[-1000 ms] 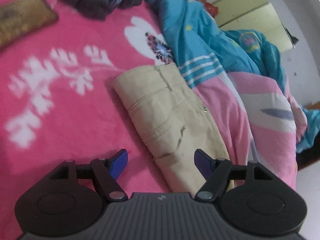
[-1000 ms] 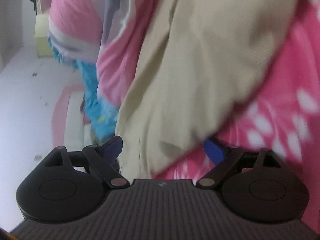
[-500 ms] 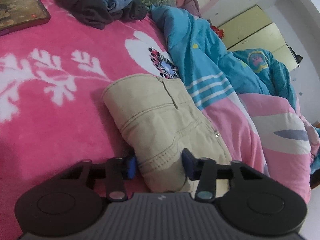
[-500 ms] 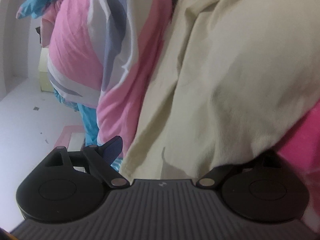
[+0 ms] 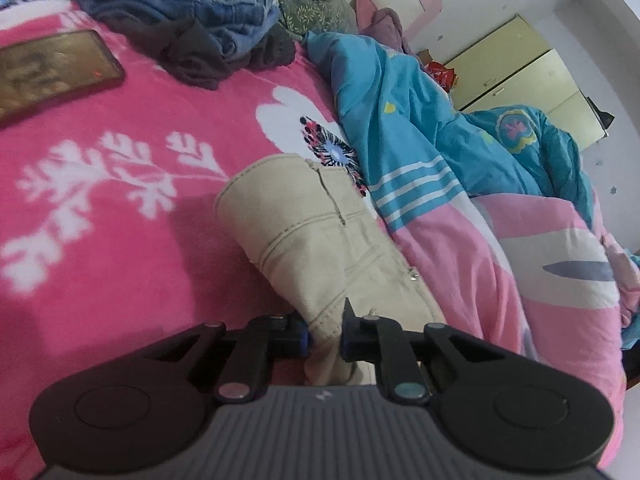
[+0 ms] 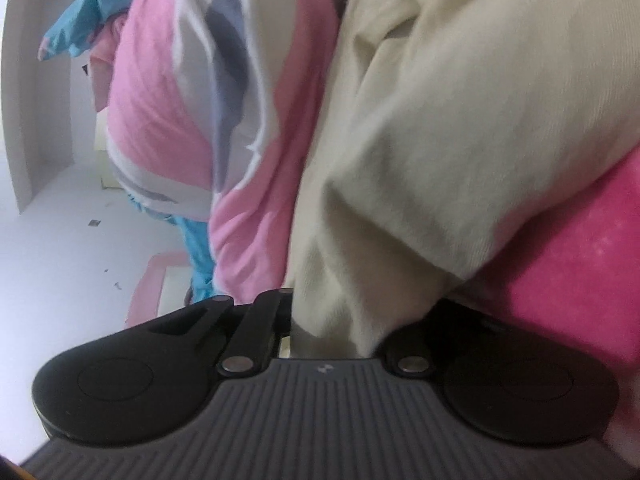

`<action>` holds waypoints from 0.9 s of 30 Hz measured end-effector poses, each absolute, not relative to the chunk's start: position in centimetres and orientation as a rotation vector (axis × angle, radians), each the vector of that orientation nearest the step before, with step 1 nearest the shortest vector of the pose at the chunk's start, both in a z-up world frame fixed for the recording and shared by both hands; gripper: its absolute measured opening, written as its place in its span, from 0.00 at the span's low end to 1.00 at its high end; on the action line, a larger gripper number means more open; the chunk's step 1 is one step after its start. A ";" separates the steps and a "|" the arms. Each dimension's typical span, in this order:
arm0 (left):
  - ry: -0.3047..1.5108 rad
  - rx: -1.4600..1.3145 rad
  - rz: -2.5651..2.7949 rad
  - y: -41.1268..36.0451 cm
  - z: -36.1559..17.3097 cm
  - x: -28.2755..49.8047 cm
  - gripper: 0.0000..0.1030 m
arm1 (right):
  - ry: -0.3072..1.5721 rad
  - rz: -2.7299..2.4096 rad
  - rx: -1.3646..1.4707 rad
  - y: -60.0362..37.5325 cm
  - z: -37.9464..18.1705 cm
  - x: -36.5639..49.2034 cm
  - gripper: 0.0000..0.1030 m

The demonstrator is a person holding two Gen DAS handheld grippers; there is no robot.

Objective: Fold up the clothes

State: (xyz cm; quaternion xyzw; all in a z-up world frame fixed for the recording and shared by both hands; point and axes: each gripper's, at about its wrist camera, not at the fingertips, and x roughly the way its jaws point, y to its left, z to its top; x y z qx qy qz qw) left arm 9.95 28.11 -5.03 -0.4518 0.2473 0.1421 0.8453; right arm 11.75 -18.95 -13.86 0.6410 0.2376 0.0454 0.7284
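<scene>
Both grippers are seen up close, each w/ beige cloth between its fingers. Left gripper (image 5: 324, 330) is clenched on the near end of the folded trousers (image 5: 320, 236); blue pads are pressed against the fabric from both sides. Right gripper (image 6: 336, 320) is mostly buried: cloth of the trousers (image 6: 460, 120) drapes over its right finger, pads are hidden, so it cannot be told whether the grip is clenched or slack.

Left wrist view, left to right: a phone (image 5: 52, 70) is laid flat on the pink blanket (image 5: 100, 240), far left. A pile of jeans (image 5: 180, 8) and dark cloth is heaped at the top, well apart from the trousers. Trousers are laid folded on the blanket near centre, far end by a white flower print, right edge touching a quilt (image 5: 440, 152). Quilt is bunched along the right, teal above, pink and white below. Yellow cupboards (image 5: 520, 68) are seen beyond it by the wall.

Right wrist view, left to right: white floor (image 6: 60, 260), then quilt (image 6: 160, 120) hanging in pink, white and grey, then trousers filling centre and top right, then blanket (image 6: 580, 280) at lower right. View is blurred.
</scene>
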 end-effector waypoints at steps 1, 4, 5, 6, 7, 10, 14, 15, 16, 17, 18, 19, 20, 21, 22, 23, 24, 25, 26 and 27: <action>0.520 -0.959 0.298 28.1 -4.7 9.1 0.13 | 0.526 0.111 1.412 -19.1 -13.5 11.4 0.07; 0.513 -0.970 0.292 28.1 -4.0 6.3 0.13 | 0.542 0.148 1.422 -19.5 -12.8 10.0 0.07; 0.513 -0.973 0.293 28.1 -3.9 5.2 0.13 | 0.549 0.160 1.423 -19.5 -12.5 9.4 0.07; 0.516 -0.976 0.297 28.2 -3.9 4.0 0.13 | 0.558 0.173 1.424 -19.6 -12.3 8.7 0.07; 0.519 -0.979 0.301 28.2 -4.0 2.8 0.13 | 0.568 0.185 1.423 -19.6 -12.1 8.0 0.07; 0.527 -0.988 0.313 28.5 -4.1 -0.7 0.13 | 0.601 0.209 1.410 -19.7 -12.0 5.6 0.07; 0.544 -0.999 0.331 28.8 -4.6 -4.9 0.13 | 0.665 0.218 1.421 -19.6 -13.2 2.0 0.07; 0.552 -0.998 0.335 28.9 -5.0 -5.4 0.13 | 0.680 0.217 1.423 -19.6 -13.6 1.2 0.07; 0.563 -0.998 0.337 29.0 -5.5 -5.8 0.13 | 0.695 0.218 1.422 -19.5 -14.1 0.4 0.07; 0.573 -0.997 0.340 29.2 -5.9 -6.1 0.14 | 0.711 0.218 1.419 -19.5 -14.6 0.0 0.07; 0.581 -0.992 0.337 29.3 -6.4 -6.3 0.14 | 0.730 0.218 1.414 -19.5 -15.0 -0.2 0.09; 0.588 -0.985 0.332 29.4 -6.9 -6.3 0.14 | 0.751 0.227 1.401 -19.6 -15.4 -0.2 0.10; 0.592 -0.984 0.323 29.6 -7.4 -6.4 0.15 | 0.773 0.239 1.386 -19.8 -15.6 -0.1 0.11; 0.592 -0.980 0.308 29.7 -7.7 -6.5 0.15 | 0.798 0.259 1.364 -20.0 -15.4 0.0 0.12; 0.592 -0.971 0.290 29.9 -7.9 -6.5 0.18 | 0.825 0.285 1.341 -20.3 -15.0 0.0 0.17; 0.587 -0.972 0.272 30.1 -8.1 -6.8 0.20 | 0.856 0.312 1.306 -20.6 -14.6 -0.2 0.29; 0.578 -0.981 0.254 30.4 -8.3 -7.1 0.25 | 0.891 0.341 1.252 -21.0 -14.0 -0.5 0.36; 0.569 -0.986 0.240 30.7 -8.5 -7.4 0.28 | 0.926 0.374 1.199 -21.4 -13.4 -0.9 0.45; 0.561 -0.987 0.227 31.0 -8.6 -7.8 0.29 | 0.959 0.405 1.141 -21.7 -12.6 -1.4 0.52; 0.555 -0.986 0.216 31.2 -8.6 -8.1 0.35 | 0.991 0.426 1.077 -22.0 -11.7 -1.9 0.56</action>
